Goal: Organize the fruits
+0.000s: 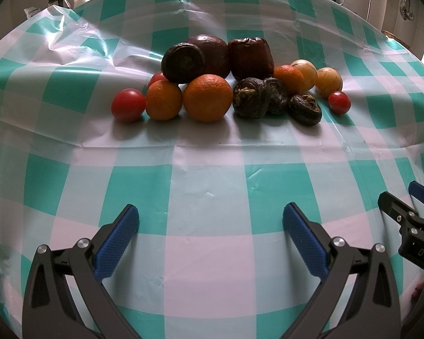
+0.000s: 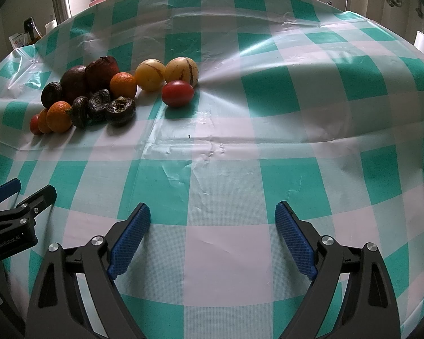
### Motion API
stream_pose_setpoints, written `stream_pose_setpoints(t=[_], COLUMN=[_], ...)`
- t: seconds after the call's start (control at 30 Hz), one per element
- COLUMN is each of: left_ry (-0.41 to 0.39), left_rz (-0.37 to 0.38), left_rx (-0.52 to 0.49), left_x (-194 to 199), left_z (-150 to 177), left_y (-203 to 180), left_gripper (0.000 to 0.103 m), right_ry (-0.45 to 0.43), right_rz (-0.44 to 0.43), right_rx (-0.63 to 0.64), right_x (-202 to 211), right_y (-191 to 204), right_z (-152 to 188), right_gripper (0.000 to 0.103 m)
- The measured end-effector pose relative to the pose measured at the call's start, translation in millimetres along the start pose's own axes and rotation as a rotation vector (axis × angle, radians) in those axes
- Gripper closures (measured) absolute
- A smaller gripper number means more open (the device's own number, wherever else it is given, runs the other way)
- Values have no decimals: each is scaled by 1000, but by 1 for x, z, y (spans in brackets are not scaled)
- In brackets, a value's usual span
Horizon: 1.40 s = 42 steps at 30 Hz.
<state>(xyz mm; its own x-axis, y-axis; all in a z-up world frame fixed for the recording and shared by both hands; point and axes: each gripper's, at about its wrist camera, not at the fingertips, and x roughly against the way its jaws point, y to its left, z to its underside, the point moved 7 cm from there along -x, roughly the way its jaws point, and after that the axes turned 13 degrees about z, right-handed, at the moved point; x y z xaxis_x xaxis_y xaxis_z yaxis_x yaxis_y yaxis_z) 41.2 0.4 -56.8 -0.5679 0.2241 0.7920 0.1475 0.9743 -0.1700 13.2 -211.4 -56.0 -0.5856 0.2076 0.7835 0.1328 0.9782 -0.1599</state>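
Your two claws hung wide and empty over the checked desk (image 1: 212, 169), with the fruits well ahead of them.

From the left in the left wrist view, a red tomato (image 1: 128, 105) touched a small orange (image 1: 164, 100), then came a bigger orange (image 1: 207, 97), and behind them stood two large dark purple fruits (image 1: 212, 53) and a brown wrinkled one (image 1: 250, 58). Next lay three dark shrivelled fruits (image 1: 251, 98), a third orange (image 1: 289, 79), two yellow striped fruits (image 1: 328, 82) and a small tomato (image 1: 339, 102) at the right end. Your left claw (image 1: 210, 243) and your right claw (image 2: 212, 240) both had the blue pads far apart and held nothing.
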Motion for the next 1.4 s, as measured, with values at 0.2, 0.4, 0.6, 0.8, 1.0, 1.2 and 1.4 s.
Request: stream_pose_setpoints(t=[0.2, 0.4, 0.6, 0.8, 1.0, 1.2, 1.4], left_ry=[0, -1, 42, 27, -24, -47, -50], left_rz=[0, 2, 52, 44, 134, 154, 155], left_rx=[0, 4, -63, -13, 28, 54, 55], left_x=[0, 1, 2, 17, 30, 36, 34], left_z=[0, 0, -1, 4, 4, 4, 2], left_y=[0, 2, 7, 61, 91, 95, 94], left_gripper=[1, 1, 1, 1, 1, 1, 1], right_ry=[0, 0, -3, -94, -98, -103, -49], right_rz=[0, 0, 2, -91, -151, -124, -132], right_rx=[0, 0, 9, 30, 105, 216, 272], right_x=[0, 1, 3, 18, 11, -7, -30], right_y=[0, -1, -3, 8, 60, 96, 108], right_z=[0, -2, -6, -24, -54, -87, -100], right_gripper=[16, 16, 16, 16, 19, 37, 45])
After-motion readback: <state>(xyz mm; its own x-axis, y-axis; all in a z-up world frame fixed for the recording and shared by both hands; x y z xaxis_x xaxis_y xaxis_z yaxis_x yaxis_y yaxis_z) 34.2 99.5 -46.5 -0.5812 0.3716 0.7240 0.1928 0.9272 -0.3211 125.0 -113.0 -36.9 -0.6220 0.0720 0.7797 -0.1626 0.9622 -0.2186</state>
